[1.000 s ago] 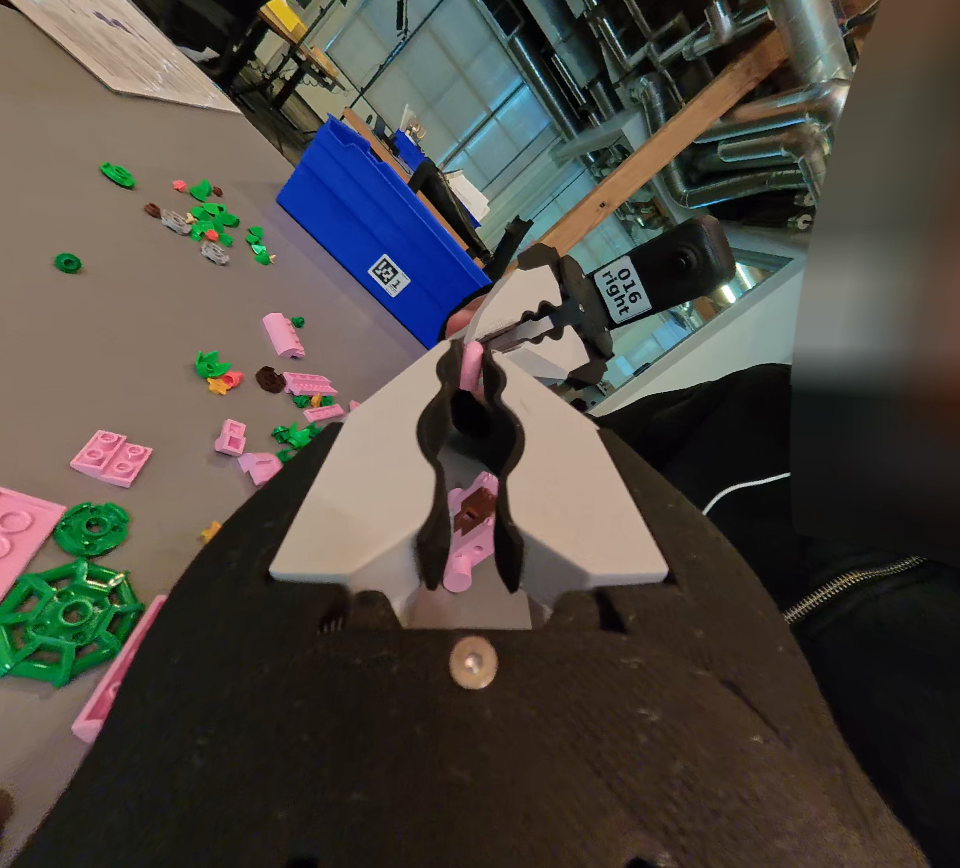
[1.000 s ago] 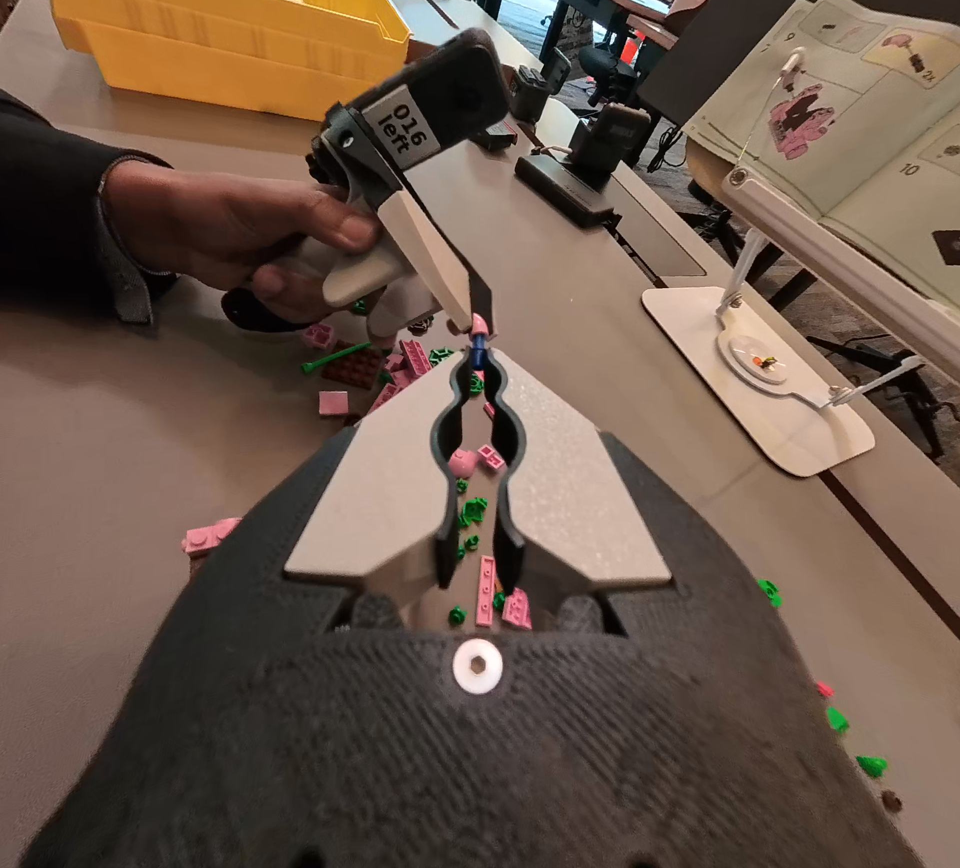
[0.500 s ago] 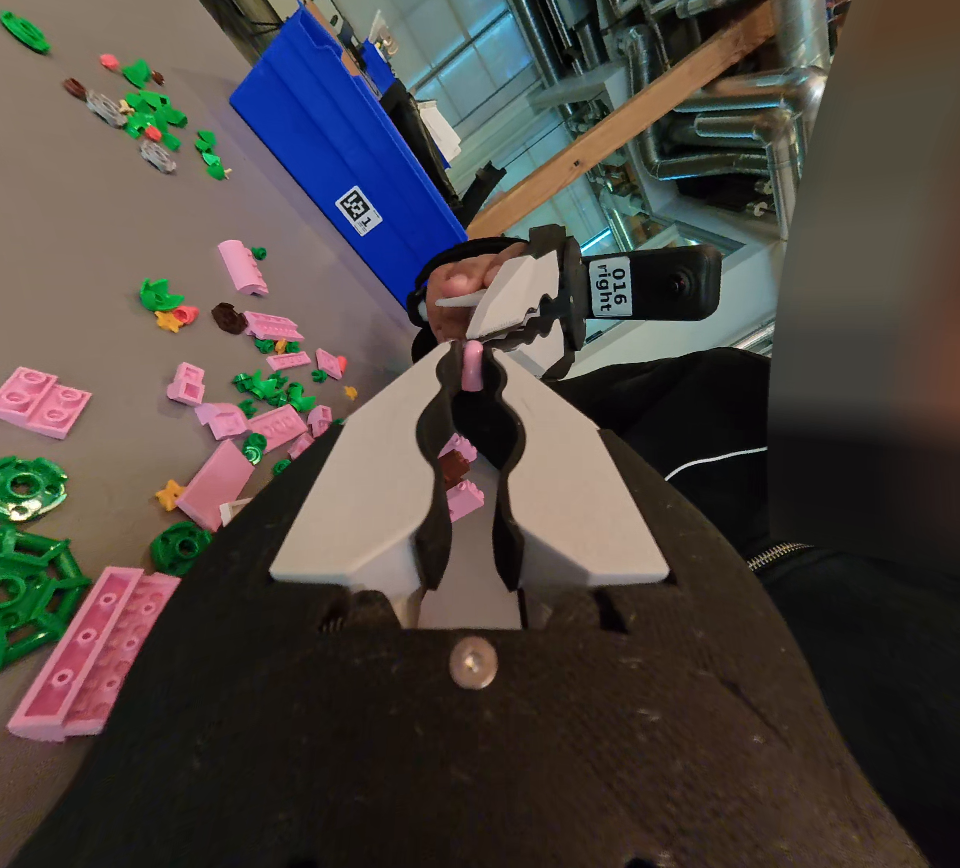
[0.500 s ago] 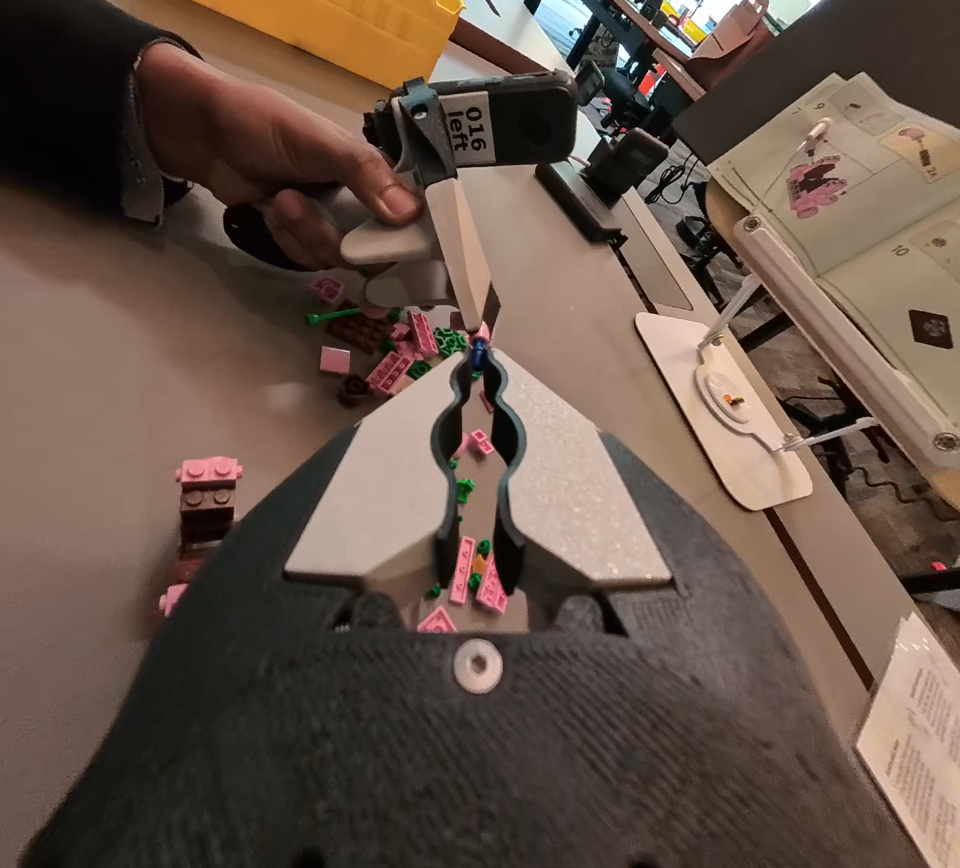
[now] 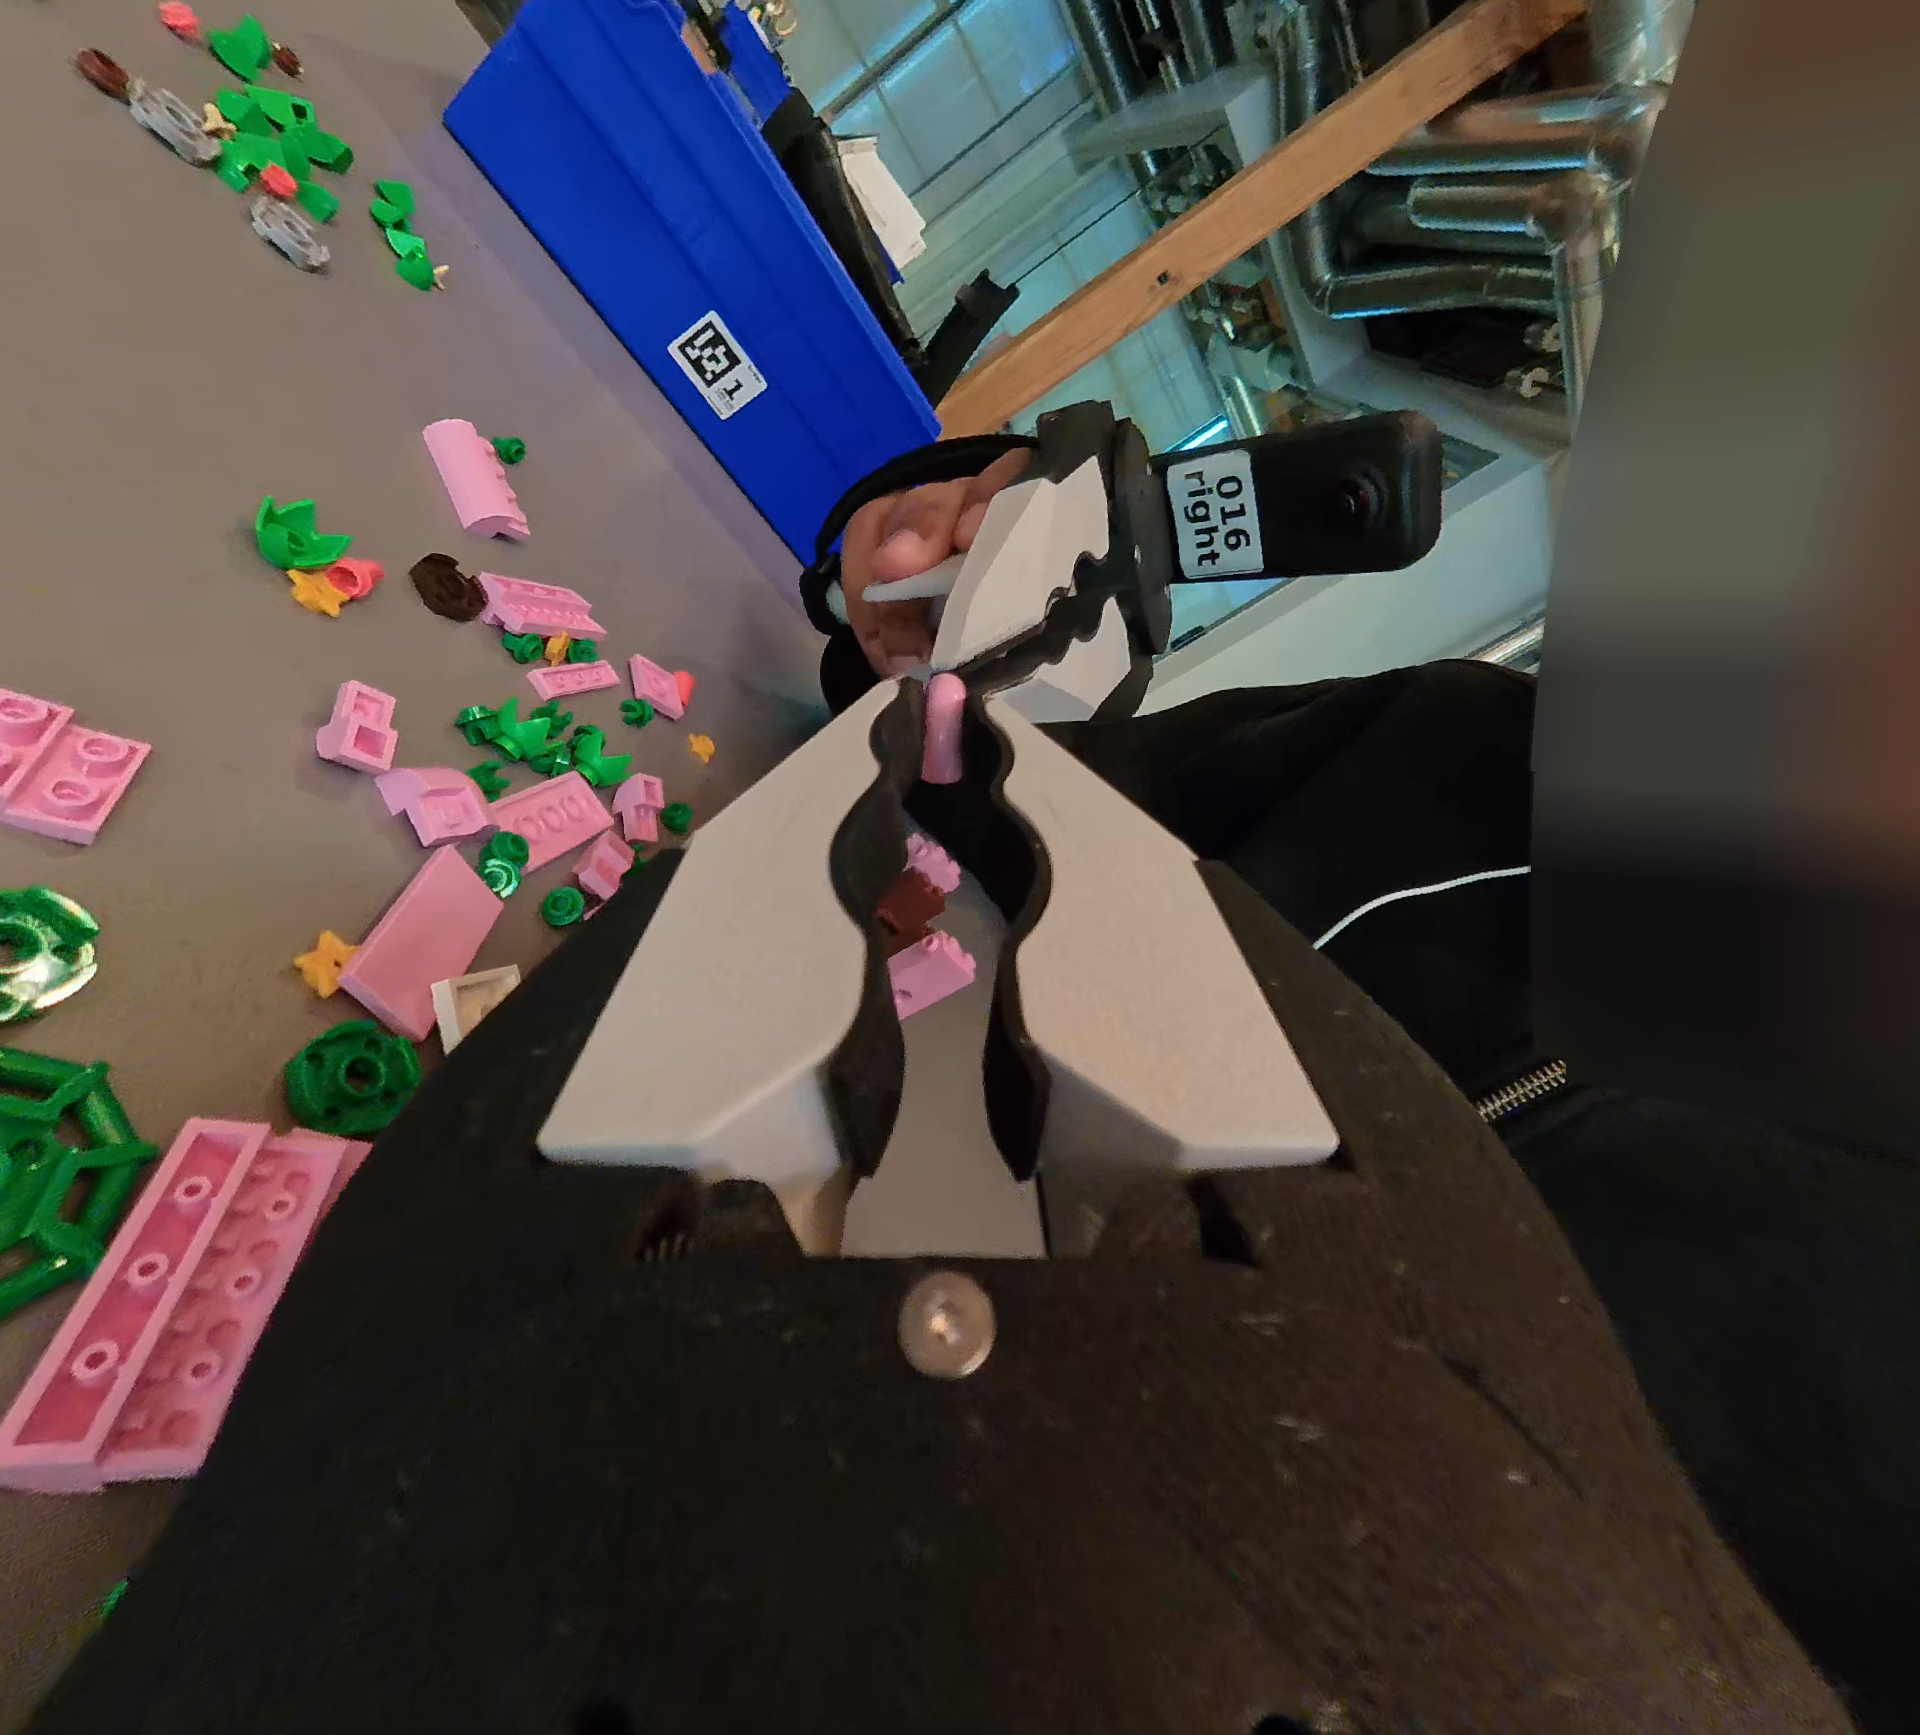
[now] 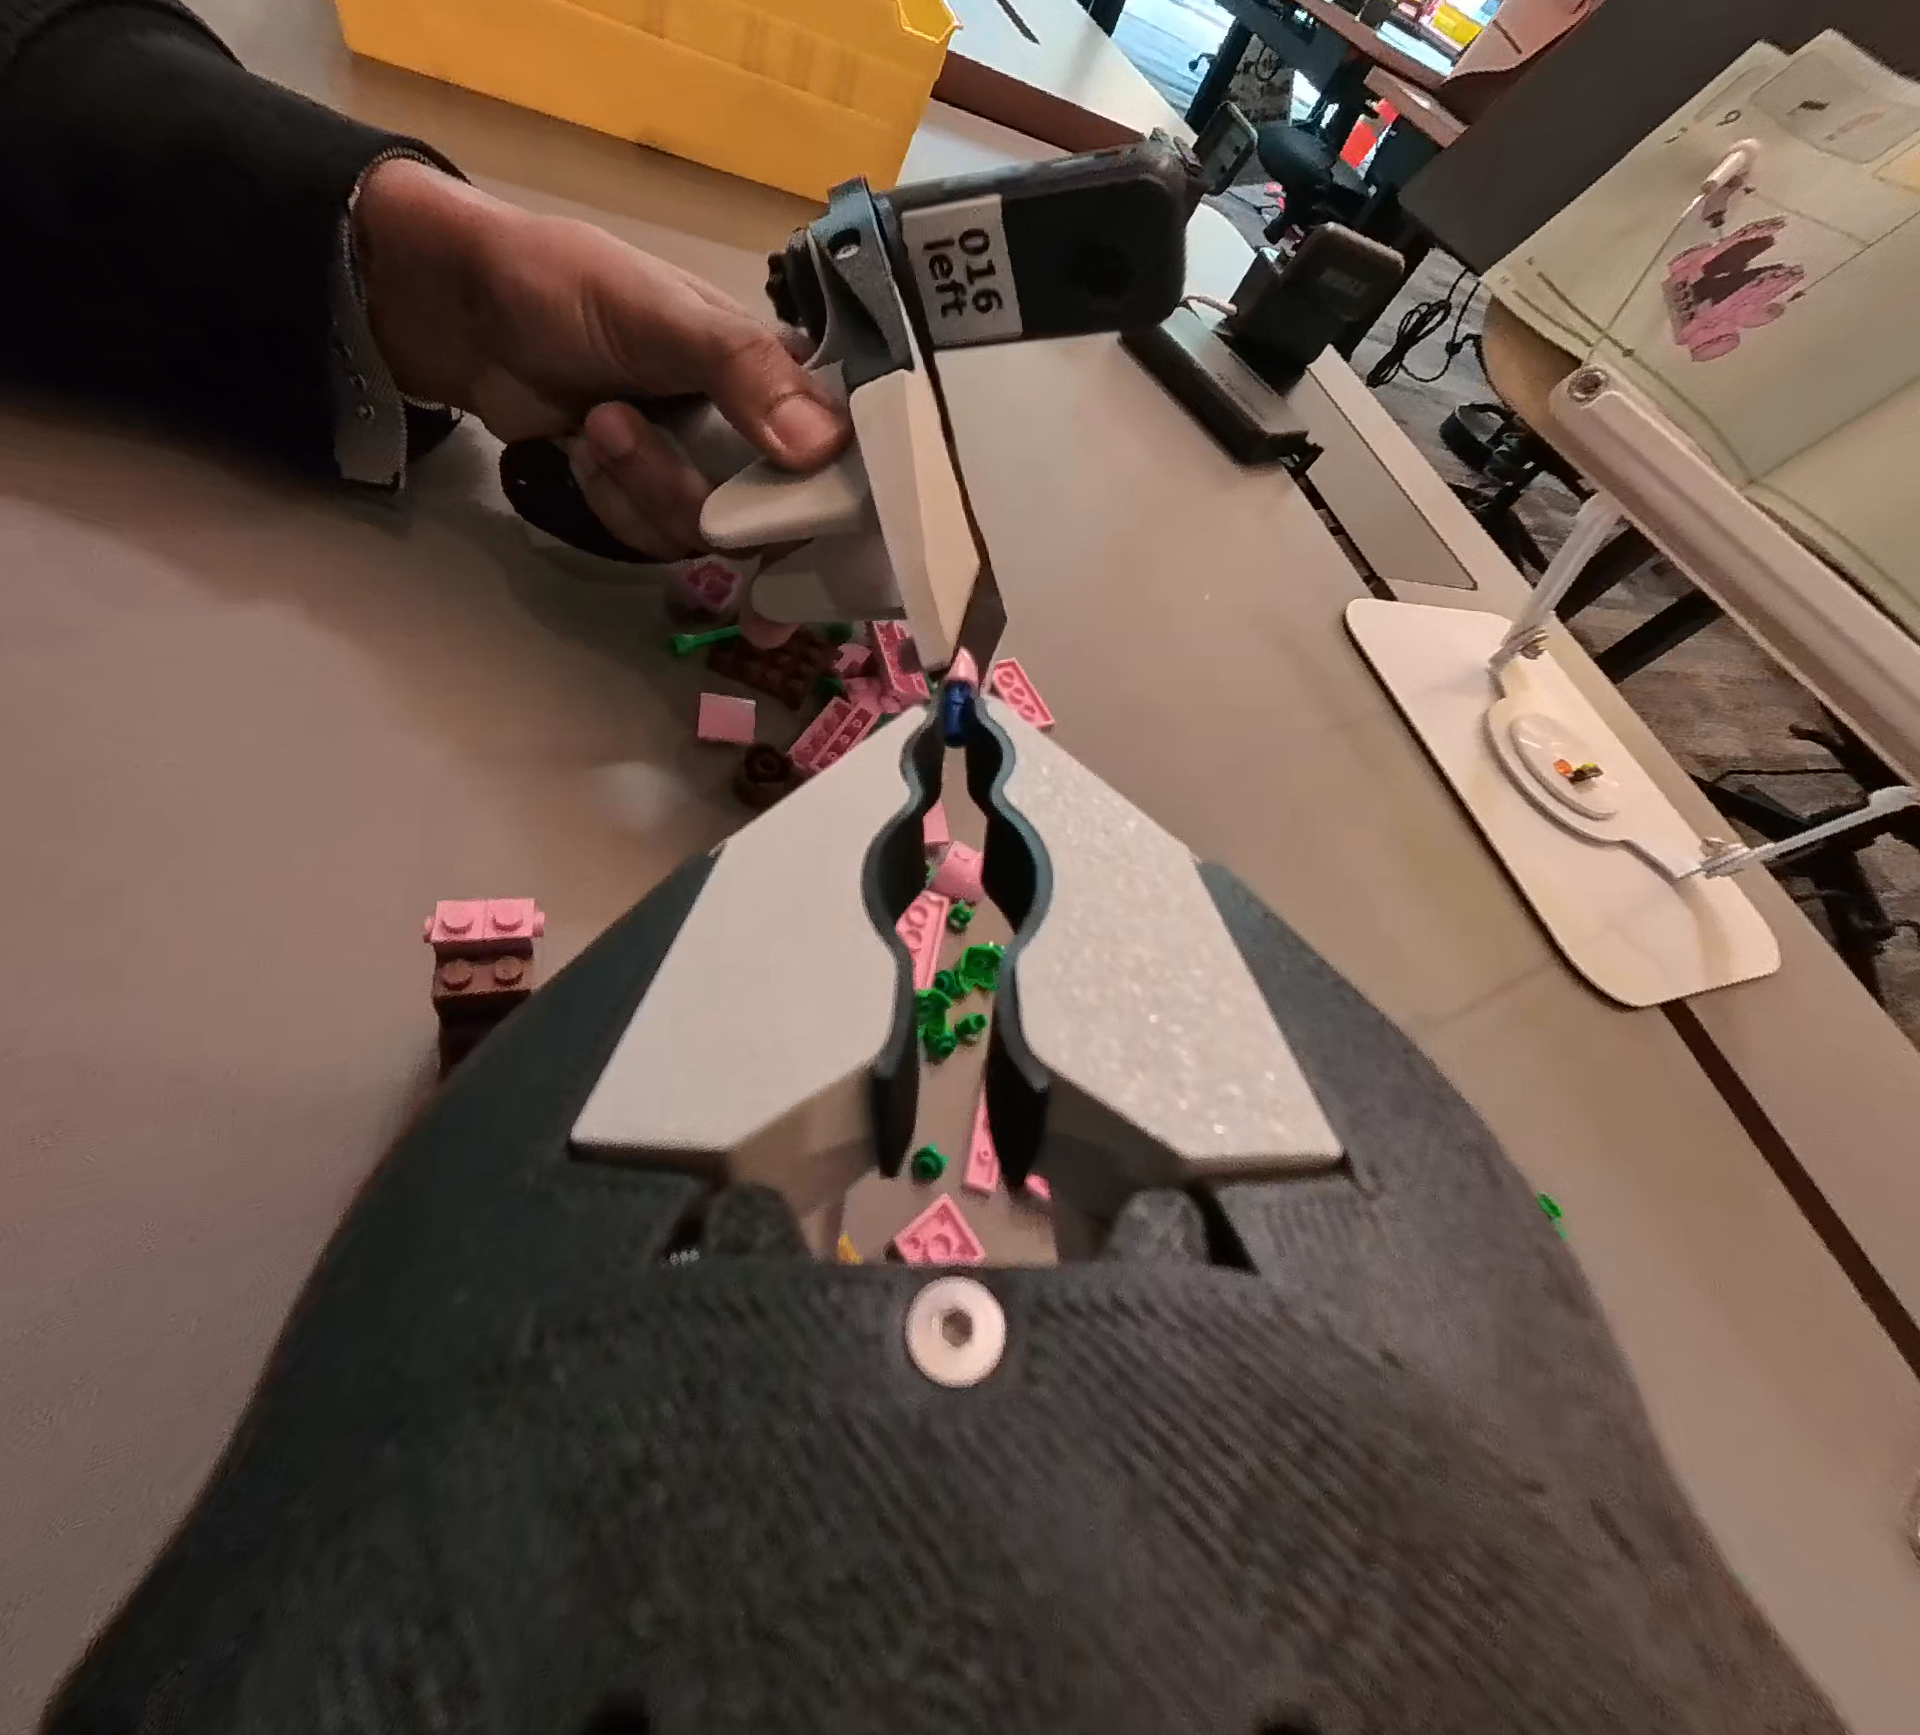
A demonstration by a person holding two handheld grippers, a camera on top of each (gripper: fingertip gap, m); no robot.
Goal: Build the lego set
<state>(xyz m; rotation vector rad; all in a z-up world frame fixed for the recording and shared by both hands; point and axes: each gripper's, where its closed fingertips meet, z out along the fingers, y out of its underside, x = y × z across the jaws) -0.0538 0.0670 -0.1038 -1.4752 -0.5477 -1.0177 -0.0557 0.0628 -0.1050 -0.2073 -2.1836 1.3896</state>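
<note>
a: lego pieces (image 5: 540, 781), pink, green and brown, lay scattered on the grey table (image 5: 187, 397). where were the tongs?

b: above the table, tip to tip. the left gripper (image 5: 943, 717) was clamped on a small pink piece (image 5: 943, 740); the right gripper (image 6: 957, 721) pinched a small blue piece (image 6: 954, 717).

a: any writing?

b: each camera body (image 6: 1039, 251) bore a white printed label, the blue bin (image 5: 665, 231) a coded sticker, and the open instruction booklet (image 6: 1766, 251) stood on a stand. a pink-and-brown stack (image 6: 483, 958) stood beside the right gripper.
</note>
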